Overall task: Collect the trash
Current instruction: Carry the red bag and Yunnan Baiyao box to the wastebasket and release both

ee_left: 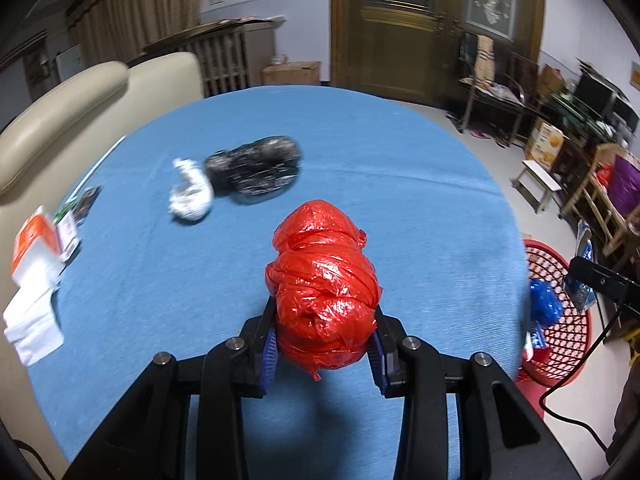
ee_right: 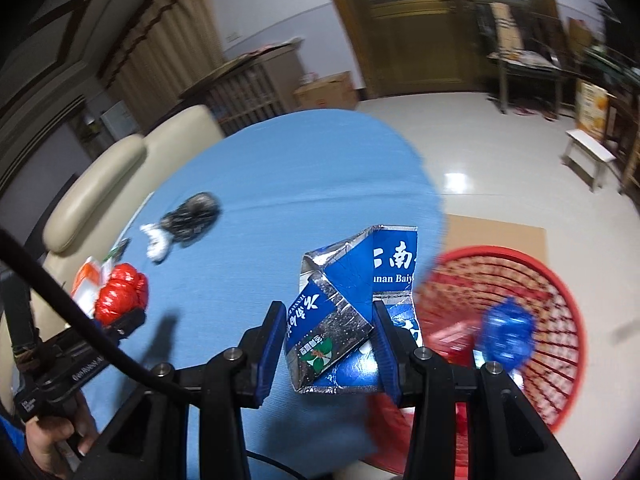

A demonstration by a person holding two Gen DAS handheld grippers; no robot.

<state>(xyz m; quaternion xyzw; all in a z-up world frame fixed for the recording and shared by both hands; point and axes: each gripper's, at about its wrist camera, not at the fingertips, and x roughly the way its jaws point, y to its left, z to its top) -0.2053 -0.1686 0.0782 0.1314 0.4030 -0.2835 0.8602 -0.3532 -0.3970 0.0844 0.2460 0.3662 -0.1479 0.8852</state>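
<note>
My left gripper (ee_left: 324, 344) is shut on a crumpled red plastic bag (ee_left: 324, 284) and holds it above the blue table (ee_left: 400, 200); the bag also shows in the right wrist view (ee_right: 120, 294). My right gripper (ee_right: 326, 344) is shut on a flattened blue and silver carton (ee_right: 348, 304) at the table's right edge, beside a red basket (ee_right: 560, 360) on the floor. A blue plastic wad (ee_right: 508, 332) lies in the basket. A black bag (ee_left: 256, 168) and a white wad (ee_left: 190, 196) lie on the table's far left.
White and orange paper packs (ee_left: 36, 276) lie at the table's left edge. A cream sofa (ee_left: 80, 96) stands behind the table. A brown cardboard sheet (ee_right: 496, 232) lies under the basket. Stools and cluttered furniture (ee_left: 560, 152) stand at the right.
</note>
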